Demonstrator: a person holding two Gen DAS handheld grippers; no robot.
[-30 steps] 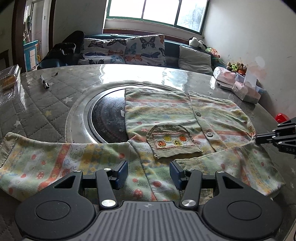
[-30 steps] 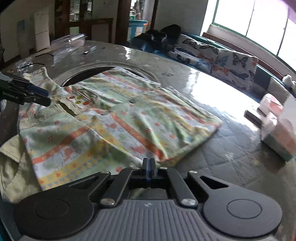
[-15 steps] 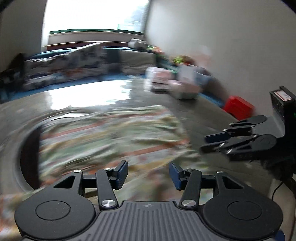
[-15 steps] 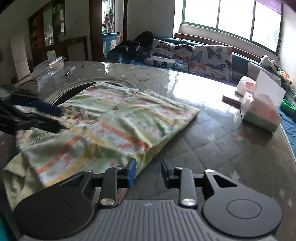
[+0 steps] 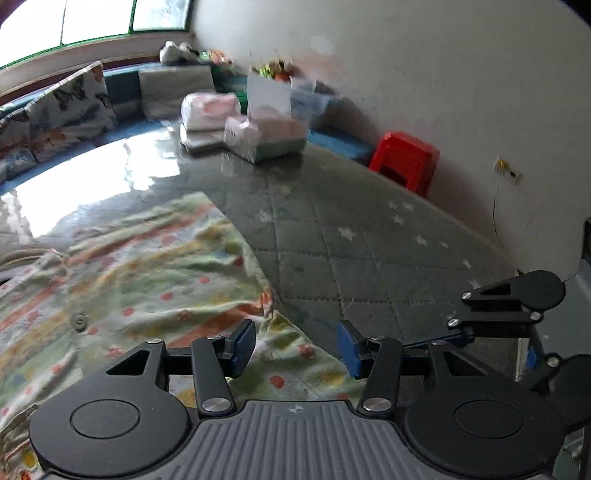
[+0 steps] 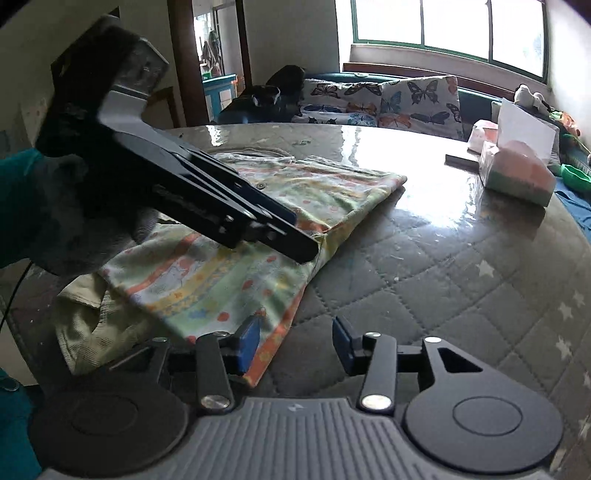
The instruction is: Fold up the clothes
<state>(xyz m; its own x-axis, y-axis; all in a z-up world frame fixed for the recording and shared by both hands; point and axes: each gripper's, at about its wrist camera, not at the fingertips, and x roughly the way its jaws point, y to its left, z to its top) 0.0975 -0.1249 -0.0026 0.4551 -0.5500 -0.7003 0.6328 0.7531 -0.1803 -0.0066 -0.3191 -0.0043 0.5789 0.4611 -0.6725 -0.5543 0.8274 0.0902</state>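
Both grippers, left gripper (image 5: 295,347) and right gripper (image 6: 293,341), gape wide, empty, at the shirt (image 6: 221,273) edge near the table (image 6: 443,258) rim; pinch both layers squarely.

Your bench (image 6: 461,266) carries a grey quilted cover with pale stars under a glossy sheet. At its far right edge you have a tissue box (image 6: 517,177) with a white card (image 6: 524,127) standing behind it, and a pink-and-white pack (image 5: 208,110) beyond. Butterfly cushions (image 6: 380,98) line the far sofa under the window (image 6: 450,22). A red plastic stool (image 5: 406,160) stands on the floor at the right wall, near a wall socket (image 5: 508,170).
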